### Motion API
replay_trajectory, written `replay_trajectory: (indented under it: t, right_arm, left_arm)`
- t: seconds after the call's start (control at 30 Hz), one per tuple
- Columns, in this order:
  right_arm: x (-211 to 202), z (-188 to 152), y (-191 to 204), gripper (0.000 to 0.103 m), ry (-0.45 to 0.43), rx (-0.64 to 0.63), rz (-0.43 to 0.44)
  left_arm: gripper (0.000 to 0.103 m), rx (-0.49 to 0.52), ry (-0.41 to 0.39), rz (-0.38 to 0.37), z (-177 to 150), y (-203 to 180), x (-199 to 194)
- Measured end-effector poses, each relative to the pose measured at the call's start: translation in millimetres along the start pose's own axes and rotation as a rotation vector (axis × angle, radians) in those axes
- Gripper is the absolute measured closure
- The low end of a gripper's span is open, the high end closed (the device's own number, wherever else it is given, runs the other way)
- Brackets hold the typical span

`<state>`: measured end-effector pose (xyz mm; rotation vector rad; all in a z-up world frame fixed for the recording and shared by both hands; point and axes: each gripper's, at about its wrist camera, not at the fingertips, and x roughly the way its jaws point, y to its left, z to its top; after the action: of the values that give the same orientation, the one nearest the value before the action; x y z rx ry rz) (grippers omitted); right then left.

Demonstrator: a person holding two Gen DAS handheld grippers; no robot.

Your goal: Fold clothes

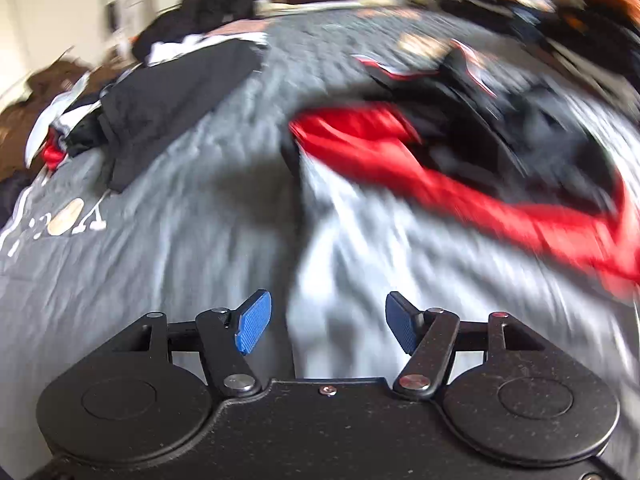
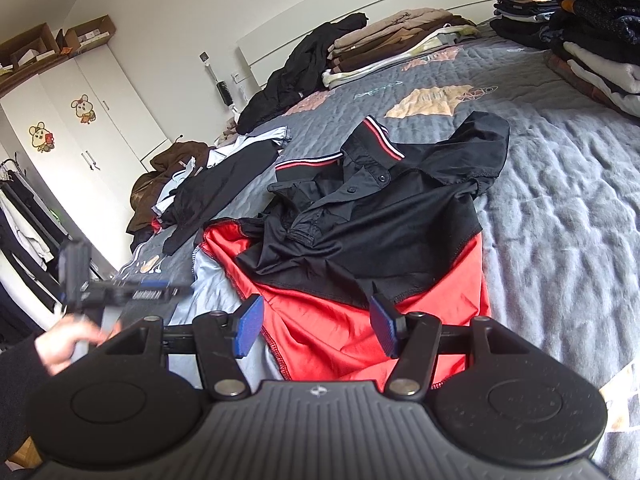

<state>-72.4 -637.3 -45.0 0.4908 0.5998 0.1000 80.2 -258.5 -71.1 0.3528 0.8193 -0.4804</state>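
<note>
A black and red polo shirt (image 2: 372, 220) lies on the bed (image 2: 560, 200), on top of a grey quilt. The top part is black, with small buttons and a collar that has red and white stripes. The bottom part is shiny red. The shirt is not flat. It is bunched up and full of wrinkles, and one black sleeve sticks out toward the far side. A bit of pale grey cloth (image 2: 212, 280) peeks out beside the red part.

The right gripper (image 2: 316, 330) hangs just over the red edge of the shirt. Its blue pads are spread apart and pinch nothing.

The left gripper (image 1: 328, 328) is over the grey quilt, with the shirt up ahead and to the right, all blurry. Its blue pads are spread apart too, and nothing is between them. In the right camera view it shows as a blur at the left, with a hand (image 2: 68, 342) holding it.

Neat piles of folded clothes (image 2: 592, 32) sit at the far end of the bed. Loose dark clothes (image 2: 208, 192) lie in a heap to the left.
</note>
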Motion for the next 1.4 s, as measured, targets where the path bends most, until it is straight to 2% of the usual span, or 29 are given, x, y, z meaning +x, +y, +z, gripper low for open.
replay_trajectory:
  t: [0.1, 0.2, 0.3, 0.4, 0.5, 0.53, 0.57, 0.6, 0.63, 0.7, 0.8, 0.87, 1.0, 1.13, 1.2, 1.23, 1.3, 1.37, 1.4]
  right_arm:
    - [-0.5, -1.5, 0.4, 0.045, 0.009, -0.003, -0.001]
    - [-2.0, -3.8, 3.3, 0.045, 0.016, -0.017, 0.004]
    - [-4.8, -7.7, 7.6, 0.045, 0.025, -0.036, -0.001]
    - [-9.4, -12.6, 12.0, 0.045, 0.032, -0.060, -0.014]
    - [-15.7, -17.9, 15.4, 0.045, 0.035, -0.077, -0.028]
    - [-17.8, -19.2, 16.6, 0.045, 0.036, -0.082, -0.032]
    - [-19.8, -20.1, 18.1, 0.045, 0.035, -0.087, -0.036]
    - [-21.5, -20.2, 19.9, 0.045, 0.032, -0.091, -0.036]
    - [-23.2, -20.0, 21.7, 0.045, 0.028, -0.095, -0.034]
    - [-26.1, -19.1, 24.9, 0.045, 0.020, -0.100, -0.027]
    - [-29.5, -16.4, 29.4, 0.045, 0.005, -0.101, -0.009]
    - [-31.5, -14.8, 32.1, 0.045, -0.003, -0.103, 0.006]
    - [-33.0, -12.1, 33.9, 0.045, -0.008, -0.103, 0.018]
    - [-34.4, -8.1, 32.0, 0.045, -0.017, -0.089, 0.023]
    - [-35.2, -6.0, 30.9, 0.045, -0.021, -0.085, 0.024]
    - [-35.5, -5.1, 30.4, 0.045, -0.023, -0.082, 0.023]
    - [-35.6, -4.1, 29.7, 0.045, -0.026, -0.077, 0.019]
    - [-35.8, -3.1, 28.9, 0.045, -0.029, -0.072, 0.016]
    - [-35.9, -2.5, 28.5, 0.045, -0.032, -0.070, 0.014]
  left_arm:
    - [0.040, 0.095, -0.001, -0.021, -34.8, -13.5, -34.6]
    - [0.040, 0.086, 0.006, -0.038, -57.3, -20.1, -52.8]
    - [0.039, -0.010, 0.015, -0.025, -67.3, -10.4, -49.6]
    - [0.039, -0.186, 0.039, -0.041, -75.2, 10.3, -32.7]
    - [0.040, -0.234, 0.054, -0.079, -76.4, 12.1, -28.9]
    - [0.045, -0.238, 0.054, -0.102, -76.5, 10.1, -29.9]
    - [0.069, -0.267, 0.056, -0.147, -77.0, 9.4, -30.5]
    - [0.087, -0.302, 0.073, -0.195, -78.8, 7.9, -29.9]
    - [0.097, -0.336, 0.088, -0.241, -80.5, 6.2, -29.5]
    - [0.097, -0.311, 0.070, -0.219, -81.2, -5.4, -37.5]
    - [0.098, -0.351, 0.065, -0.249, -83.5, -6.3, -58.7]
    - [0.098, -0.392, 0.058, -0.284, -82.8, 1.7, -83.3]
    - [0.098, -0.391, 0.069, -0.286, -85.4, 15.2, -133.7]
    - [0.098, -0.350, 0.184, -0.251, -102.0, 7.2, -146.3]
    - [0.095, -0.275, 0.240, -0.253, -109.4, -6.9, -139.9]
    - [0.094, -0.239, 0.213, -0.225, -107.7, -12.8, -141.6]
    - [0.084, -0.194, 0.147, -0.179, -100.5, -19.7, -146.3]
    - [0.056, -0.182, 0.021, -0.131, -85.3, -19.9, -154.5]
    - [0.051, -0.149, -0.037, -0.105, -75.3, -22.9, -155.1]
